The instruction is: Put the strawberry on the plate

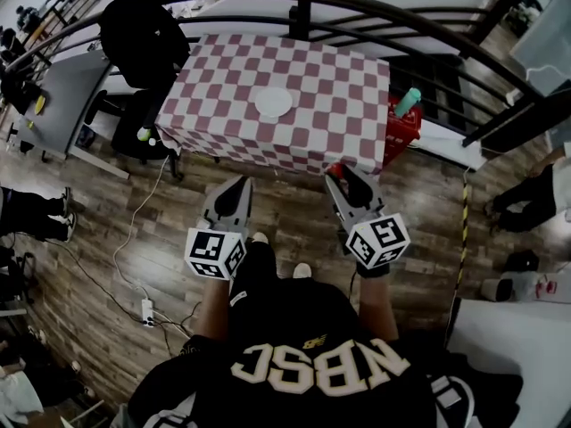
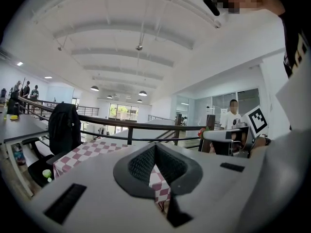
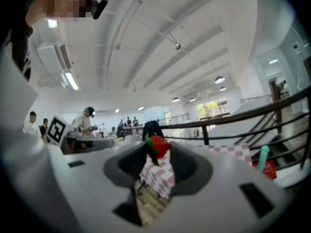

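Observation:
A white plate [image 1: 273, 102] lies near the middle of the table with the red-and-white checked cloth [image 1: 339, 87], ahead of me. I stand short of the table's near edge with both grippers held out over the wooden floor. My right gripper [image 1: 339, 175] is shut on the strawberry [image 1: 335, 168], which sits red with green leaves at the jaw tips [image 3: 159, 146]. My left gripper [image 1: 239, 184] points at the table, its jaws meeting at the tips with nothing between them [image 2: 155, 147]. In the left gripper view the strawberry [image 2: 200, 130] shows at the right gripper's tip.
A dark curved railing [image 1: 357, 12] runs behind the table. A chair with a black jacket [image 1: 143, 29] stands at the table's left; a red basket [image 1: 403, 132] with a teal bottle [image 1: 408, 102] at its right. A cable and power strip [image 1: 148, 310] lie on the floor.

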